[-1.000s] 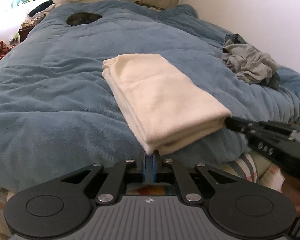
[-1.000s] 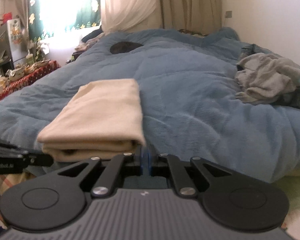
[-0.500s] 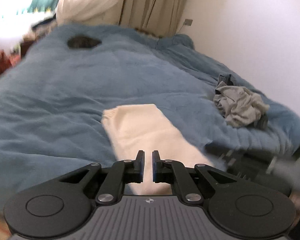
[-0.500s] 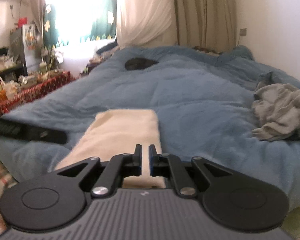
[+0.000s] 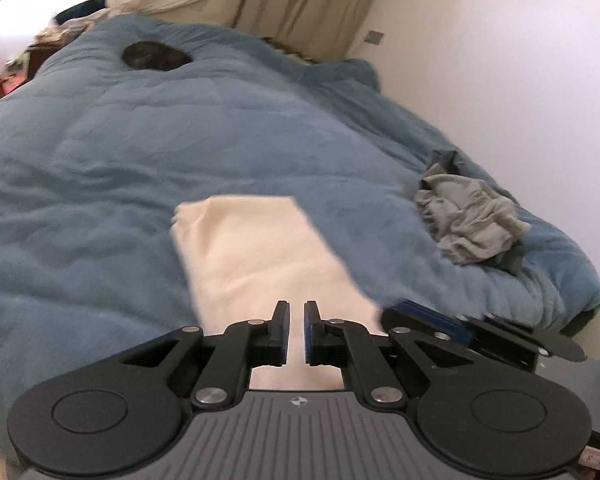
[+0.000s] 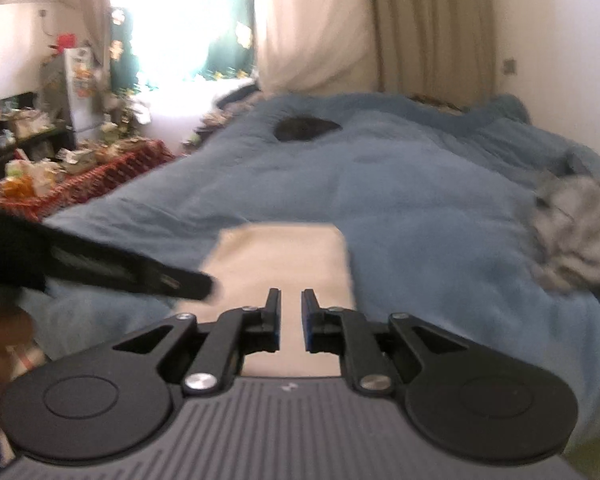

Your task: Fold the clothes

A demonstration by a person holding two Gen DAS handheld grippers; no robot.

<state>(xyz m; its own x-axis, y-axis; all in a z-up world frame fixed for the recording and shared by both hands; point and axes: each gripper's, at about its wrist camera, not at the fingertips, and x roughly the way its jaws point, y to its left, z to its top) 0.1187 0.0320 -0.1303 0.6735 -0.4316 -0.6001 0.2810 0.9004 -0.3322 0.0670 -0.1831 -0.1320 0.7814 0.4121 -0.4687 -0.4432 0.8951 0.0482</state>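
On the blue bed cover (image 5: pixel 148 152), the folded cream garment (image 5: pixel 260 256) lies flat, its long axis running away from both grippers toward the head of the bed. The left gripper (image 5: pixel 296 332) hangs above the garment's near end with its jaws a narrow gap apart and nothing between them. The right gripper (image 6: pixel 291 320) hangs beside it over the same end; its jaws have just been opening, stand slightly apart, and hold nothing. Neither gripper touches the cloth. This garment appears finished.

A crumpled grey garment (image 5: pixel 468 216) lies near the wall-side edge of the bed, well apart from the cream one and to the right of both grippers. In the right wrist view it shows blurred at the right edge (image 6: pixel 576 232).

Judgement: the next item is the grey garment. The right gripper is the nearer; reaching it calls for a swing to the right and wider jaws before contact. Its heap shows no clear long axis.
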